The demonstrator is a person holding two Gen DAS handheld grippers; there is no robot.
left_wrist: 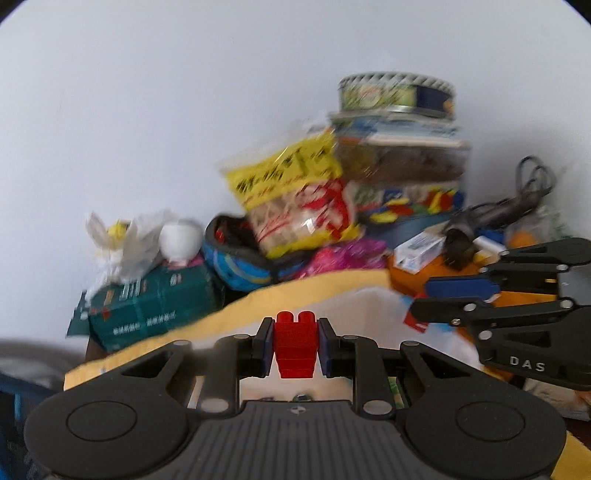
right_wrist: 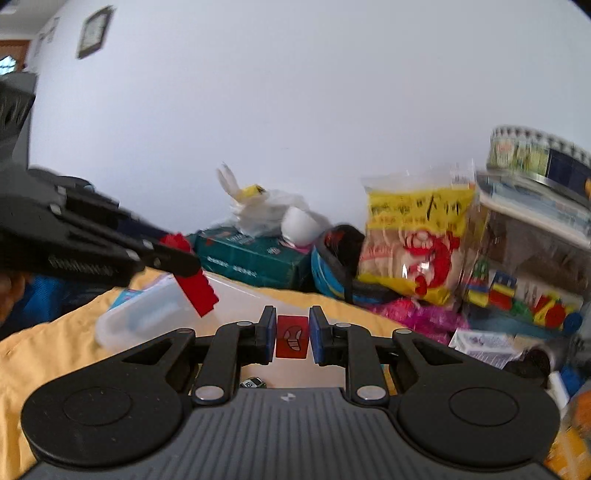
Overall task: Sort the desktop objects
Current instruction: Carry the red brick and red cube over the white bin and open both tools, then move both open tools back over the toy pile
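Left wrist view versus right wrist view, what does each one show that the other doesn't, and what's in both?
Only the left wrist view shows the orange bin and the looped black cable at the right.

Only the right wrist view shows the clear plastic lidded box on the yellow cloth, the framed picture on the wall, and the small red printed cube that the right tool grips.

Both show the left tool clamped on the red building block, the yellow snack bag, the green box and the round tin.
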